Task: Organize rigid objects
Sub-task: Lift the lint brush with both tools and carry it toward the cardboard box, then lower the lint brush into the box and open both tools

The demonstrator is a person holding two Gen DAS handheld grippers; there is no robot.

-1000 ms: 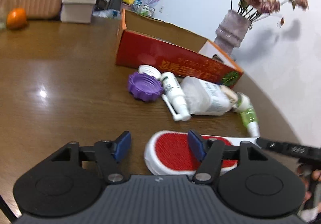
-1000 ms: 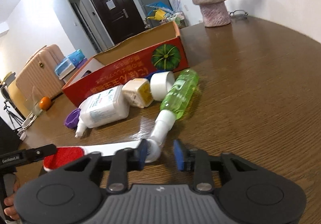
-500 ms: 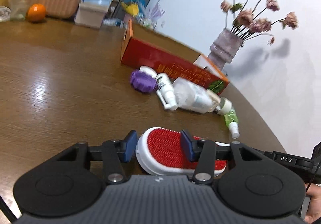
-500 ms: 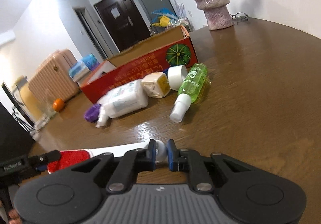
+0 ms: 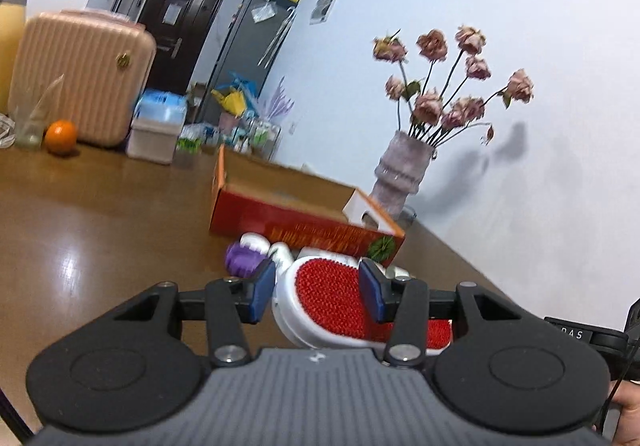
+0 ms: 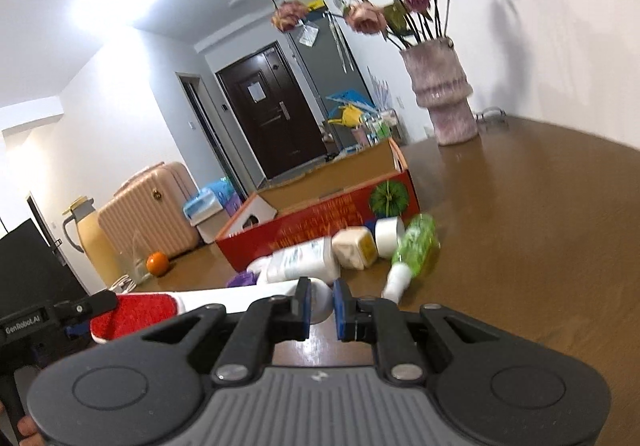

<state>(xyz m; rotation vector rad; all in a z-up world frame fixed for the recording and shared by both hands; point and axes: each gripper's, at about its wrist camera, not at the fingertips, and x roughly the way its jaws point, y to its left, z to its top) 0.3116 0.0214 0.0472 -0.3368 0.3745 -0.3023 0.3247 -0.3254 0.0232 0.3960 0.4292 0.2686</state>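
The white plastic lint brush with a red bristle pad (image 5: 334, 296) lies crosswise between the two grippers, lifted clear of the brown wooden table (image 5: 92, 230). Its red head sits between the blue pads of the left gripper (image 5: 316, 294), whose jaws are partly apart and appear to press its sides. Its white handle end (image 6: 320, 300) is pinched between the nearly shut blue pads of the right gripper (image 6: 321, 304).

On the table beyond lie one green spray bottle with a white nozzle (image 6: 412, 250), one large white labelled bottle (image 6: 300, 260), one beige cube-shaped container (image 6: 354, 246), one white round lid (image 6: 386, 236) and one purple ridged cap (image 5: 242, 258), all close against one long red cardboard box (image 5: 296, 218), which is open at the top. One ribbed pinkish vase of dried roses (image 6: 444, 98) stands behind the box.

Both grippers point slightly downward across the table, side by side. A bit of the person's hand (image 5: 626, 418) shows at the right gripper's handle.
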